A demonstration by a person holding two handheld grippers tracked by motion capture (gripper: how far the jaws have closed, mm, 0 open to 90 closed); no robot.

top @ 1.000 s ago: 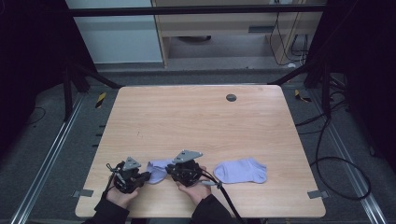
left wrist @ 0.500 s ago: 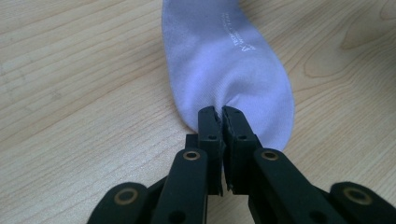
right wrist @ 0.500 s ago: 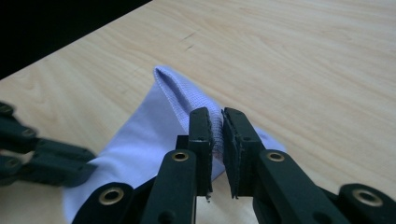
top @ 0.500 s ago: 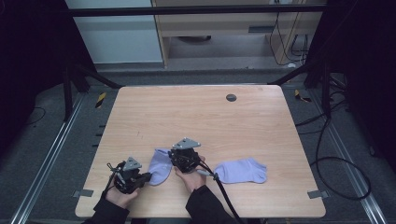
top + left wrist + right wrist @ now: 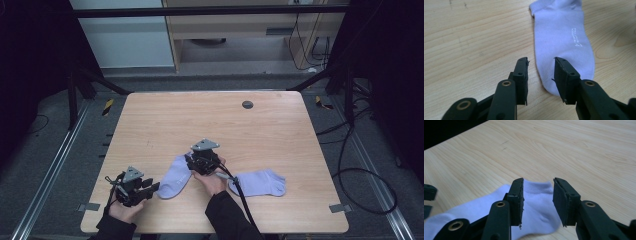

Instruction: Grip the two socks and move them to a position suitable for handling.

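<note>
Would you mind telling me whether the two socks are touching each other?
Apart. The high view shows bare wood, with the right hand on it, between the left sock and the right sock.

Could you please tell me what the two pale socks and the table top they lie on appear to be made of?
The near sock looks like a fine knit fabric, probably cotton blend: soft matte lilac, ribbed cuff, small white printed lettering. The second sock matches it in colour and looks the same. The table seems to be light wood or wood-look laminate: grain lines and a faint sheen show in the gripper views.
</note>
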